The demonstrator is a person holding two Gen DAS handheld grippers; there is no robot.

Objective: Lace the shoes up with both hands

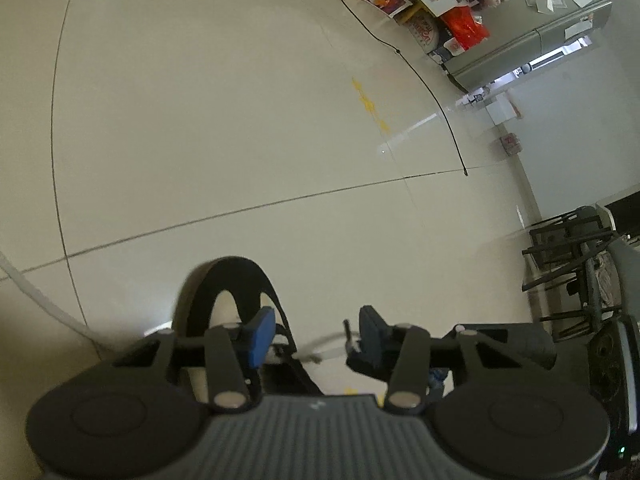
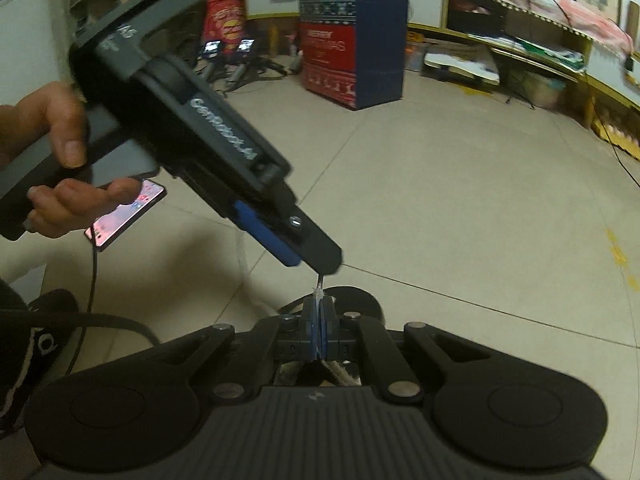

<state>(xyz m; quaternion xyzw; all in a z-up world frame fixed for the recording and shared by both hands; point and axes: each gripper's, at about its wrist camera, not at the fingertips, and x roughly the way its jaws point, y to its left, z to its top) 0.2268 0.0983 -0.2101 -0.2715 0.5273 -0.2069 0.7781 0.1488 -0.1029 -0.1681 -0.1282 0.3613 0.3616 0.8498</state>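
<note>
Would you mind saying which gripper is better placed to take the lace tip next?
Left. The left gripper stands open around the lace tip, while the right gripper is already shut on the lace.

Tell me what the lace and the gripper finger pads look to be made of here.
The lace looks like pale woven cord with a clear, glossy tip, probably plastic; the right gripper pinches it. The pads look like matte blue rubber or foam: dull, no glare. The left gripper is open.
</note>
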